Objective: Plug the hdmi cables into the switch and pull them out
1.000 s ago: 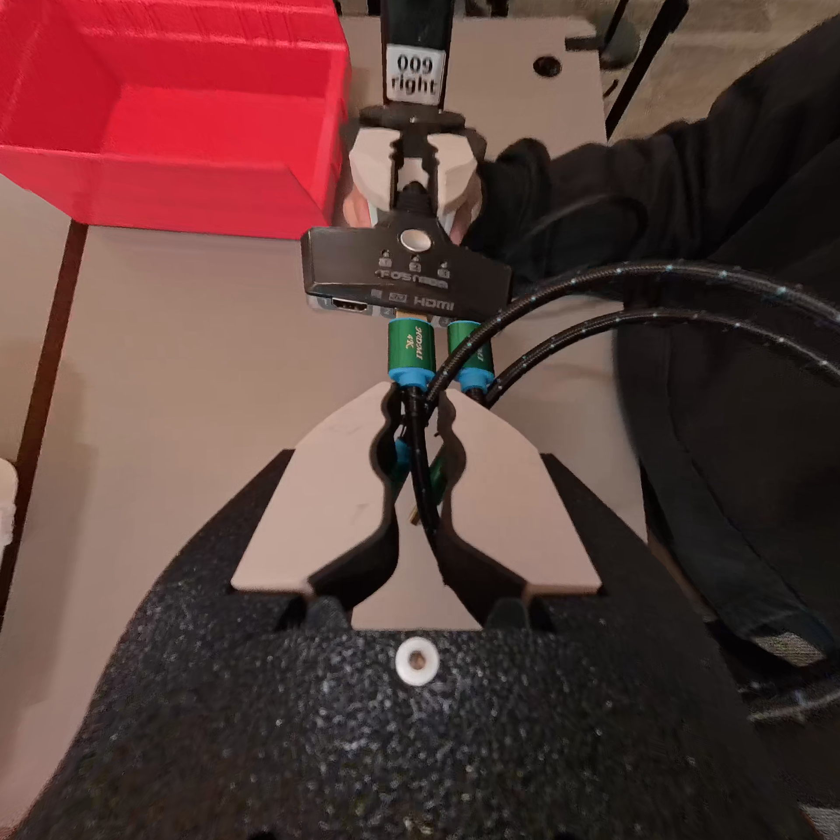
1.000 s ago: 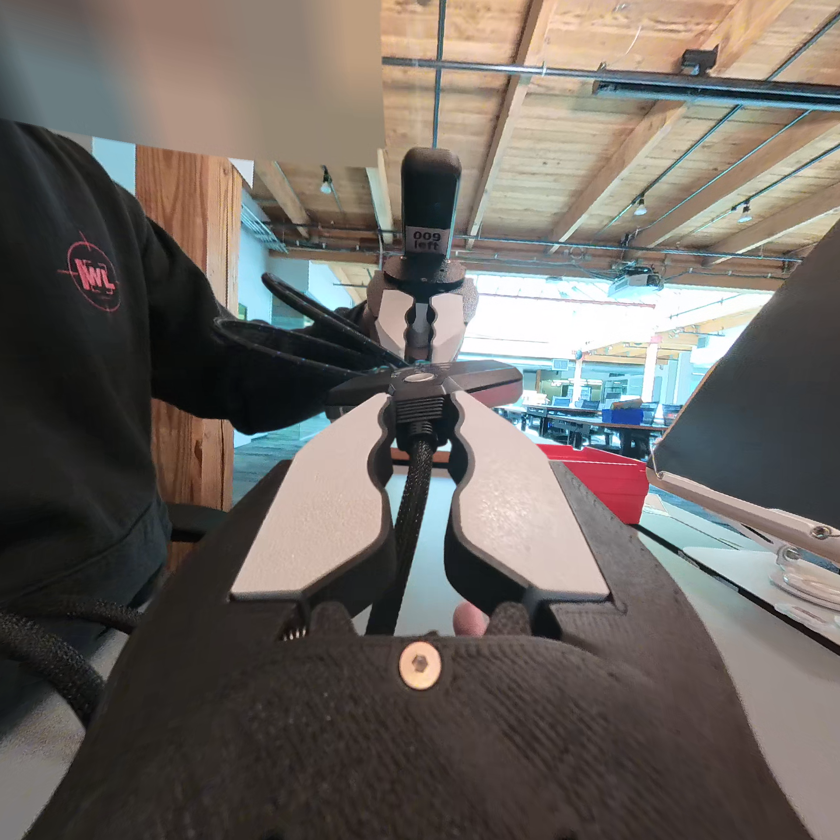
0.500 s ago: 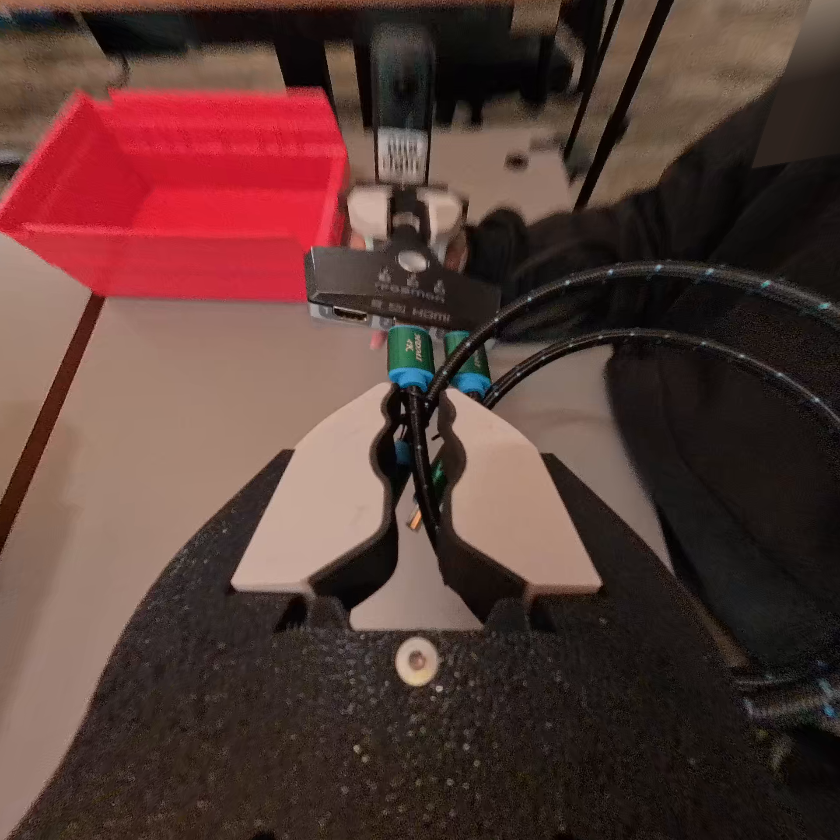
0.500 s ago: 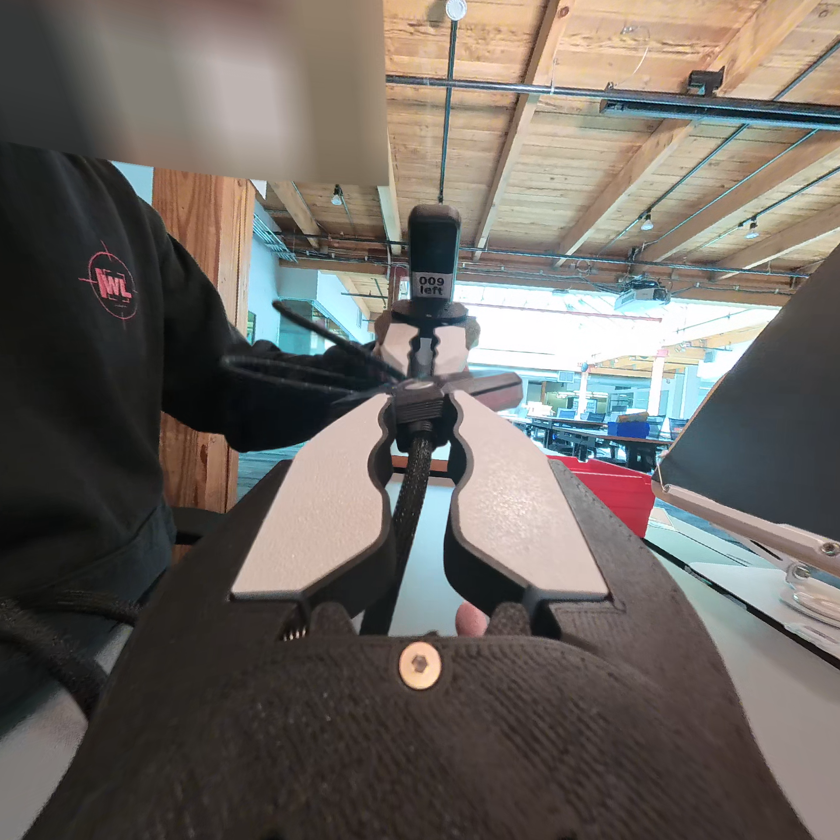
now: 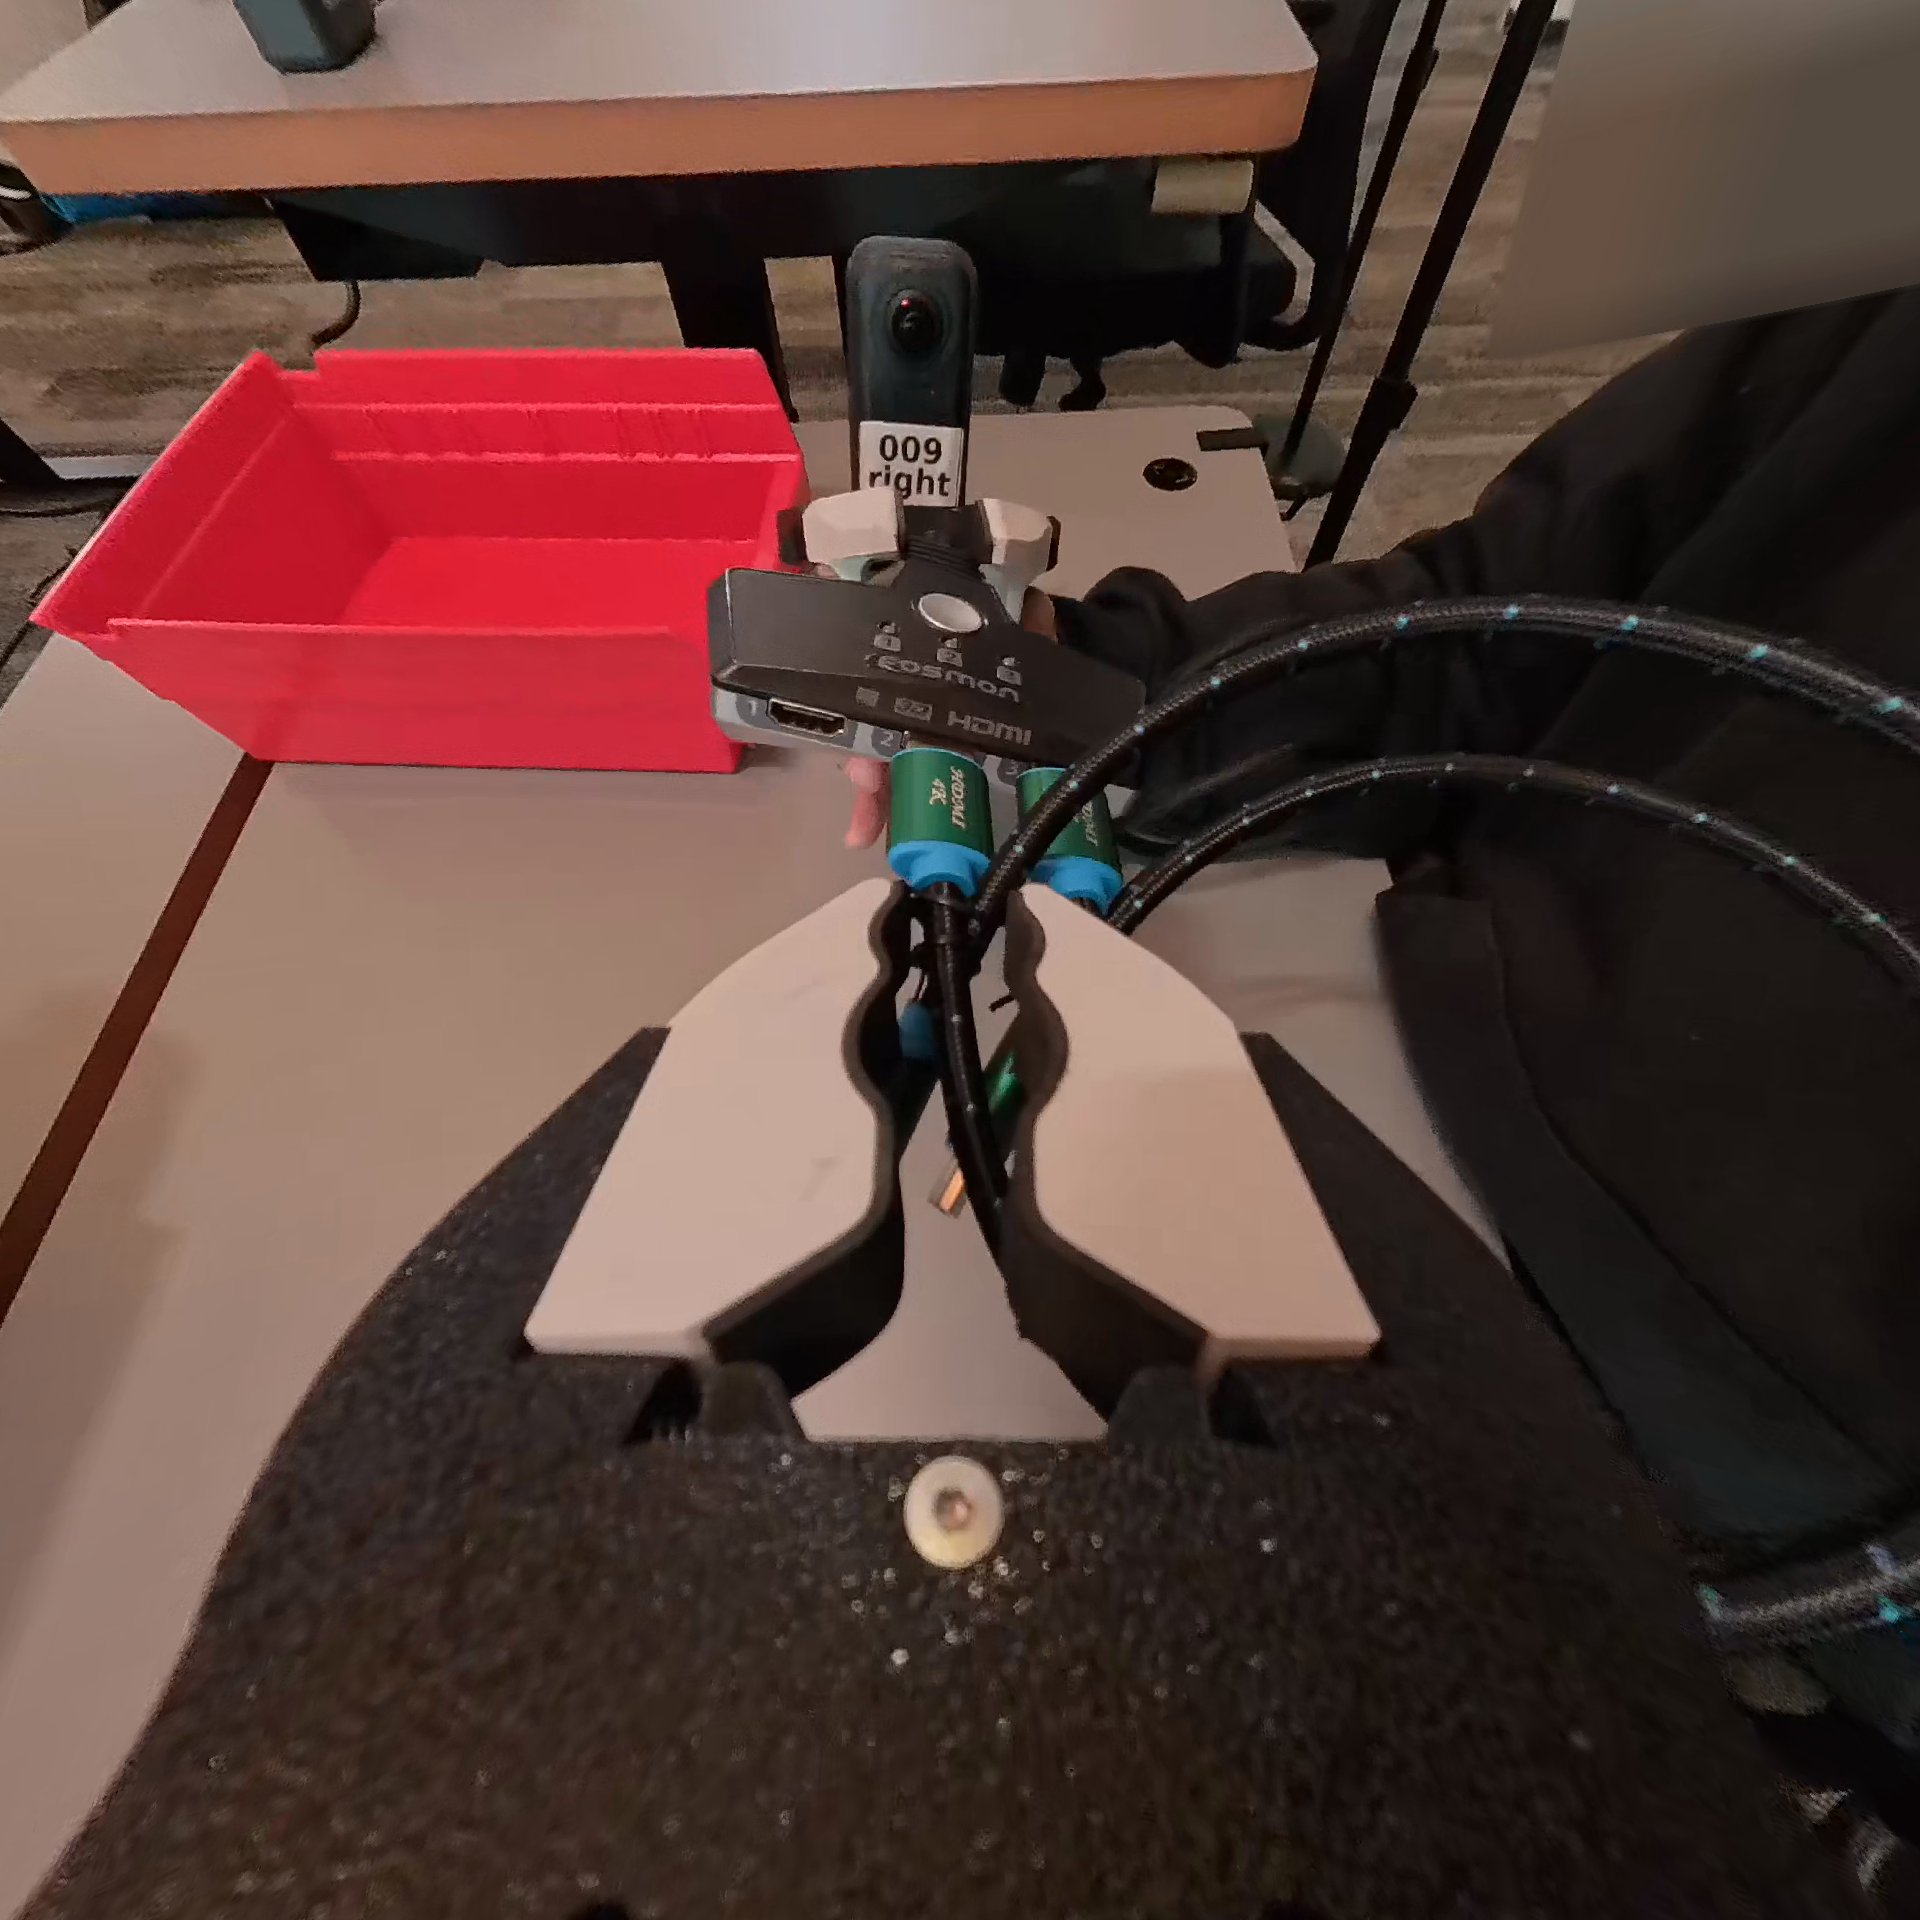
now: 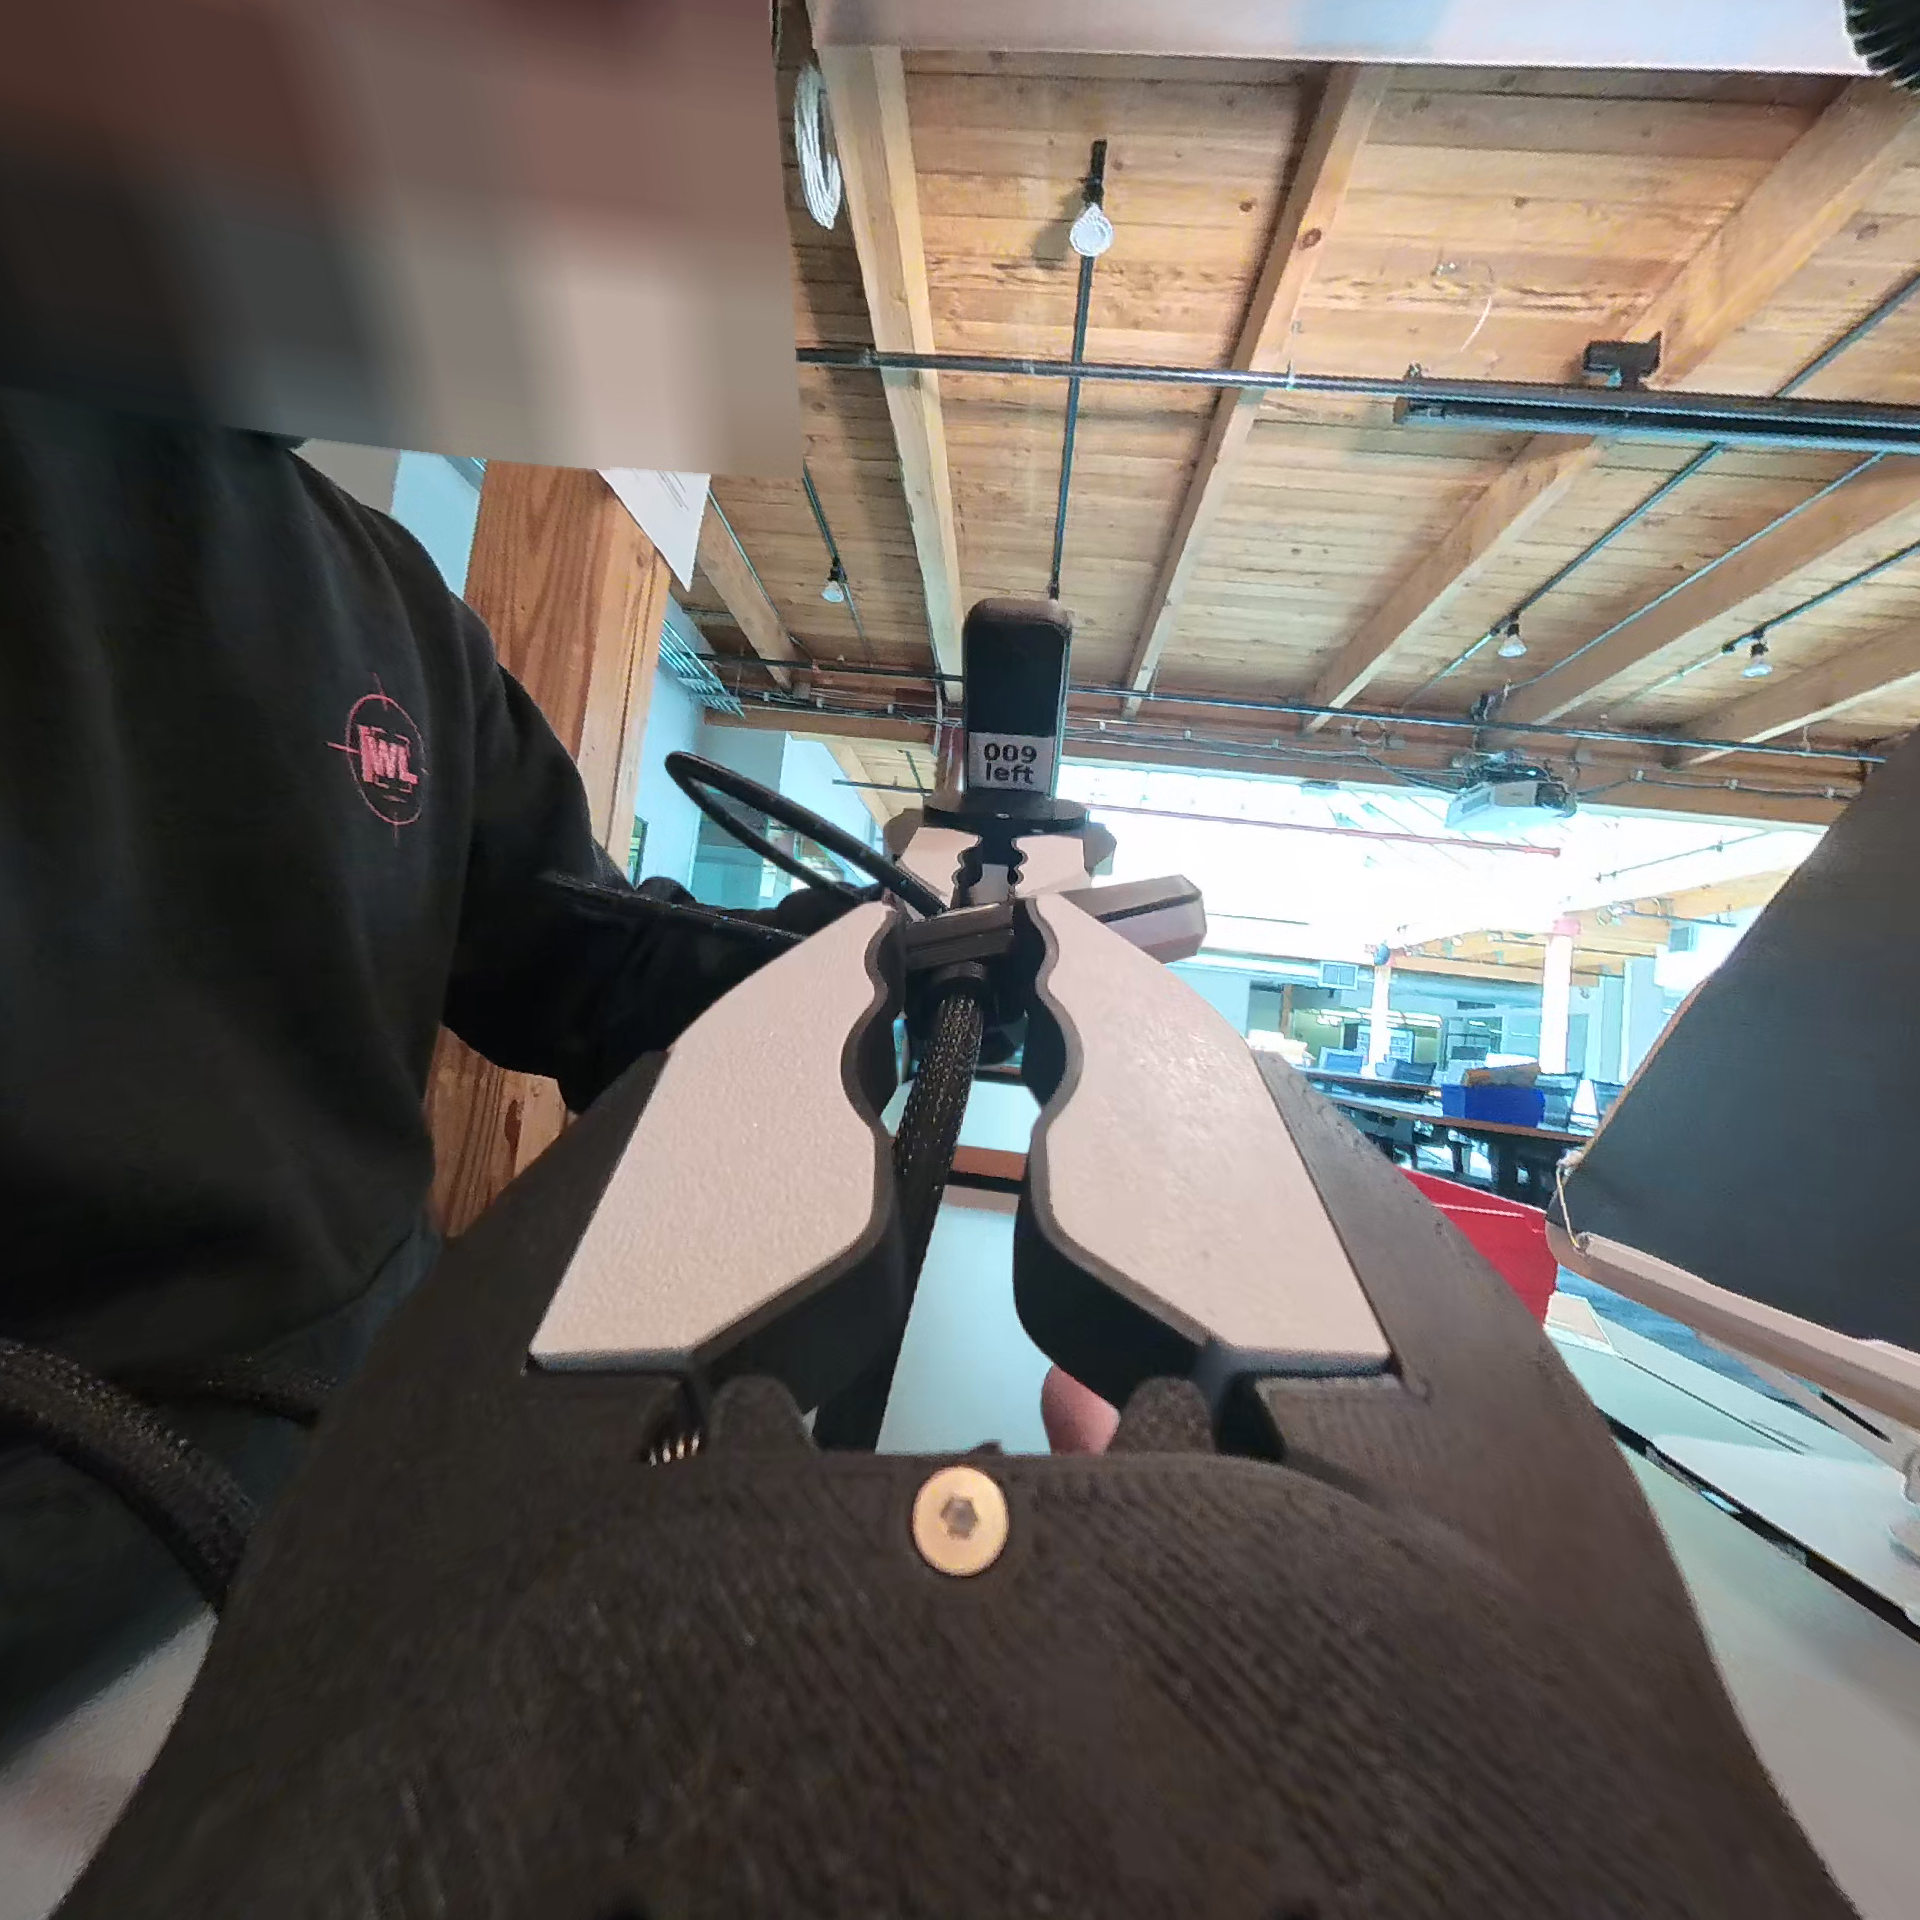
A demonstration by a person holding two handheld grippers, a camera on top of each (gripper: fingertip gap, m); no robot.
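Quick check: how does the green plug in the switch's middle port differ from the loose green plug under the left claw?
The seated plug sits in the middle port of the switch with its metal tip hidden. The loose plug is below the left claw with its gold tip bare. The seated plug points away, toward the switch, while the loose plug points back toward the camera. Both have green shells and blue collars.
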